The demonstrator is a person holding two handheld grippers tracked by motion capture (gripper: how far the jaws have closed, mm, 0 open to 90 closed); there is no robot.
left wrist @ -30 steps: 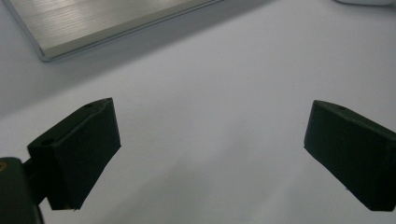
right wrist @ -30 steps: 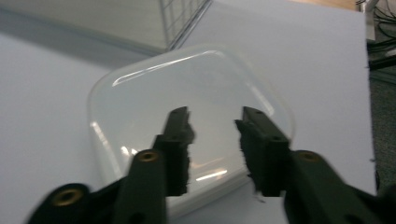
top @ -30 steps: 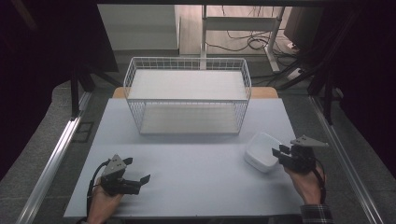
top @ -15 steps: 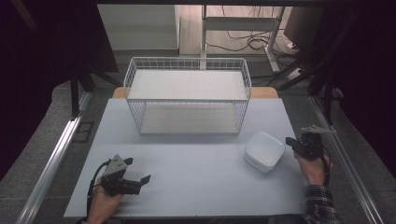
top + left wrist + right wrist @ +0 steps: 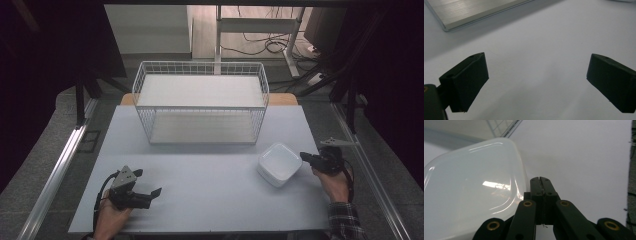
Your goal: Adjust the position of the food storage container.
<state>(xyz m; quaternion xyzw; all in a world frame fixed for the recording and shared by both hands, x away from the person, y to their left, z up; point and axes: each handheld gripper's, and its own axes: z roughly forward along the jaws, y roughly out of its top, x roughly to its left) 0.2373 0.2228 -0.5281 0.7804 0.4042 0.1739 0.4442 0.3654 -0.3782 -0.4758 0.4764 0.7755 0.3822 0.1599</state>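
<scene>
White and glossy, the shallow square container (image 5: 279,163) sits on the pale desk (image 5: 210,175) toward the right side, in front of the right corner of the wire basket (image 5: 201,102) and apart from it. The right hand-held gripper (image 5: 306,157) lies just beside the container's right edge, pointing at it from the desk's right border; in the right gripper view its jaws are pressed flat together with nothing between them, and the container (image 5: 471,187) rises close on their left, its rounded rim right next to the jaw tips, though whether they touch cannot be told. The left hand-held gripper (image 5: 150,192) rests low over the near left part of the desk, well apart from the container, held in the person's left hand (image 5: 111,218). In the left gripper view its jaws stand wide apart over bare desk surface, grasping nothing.
</scene>
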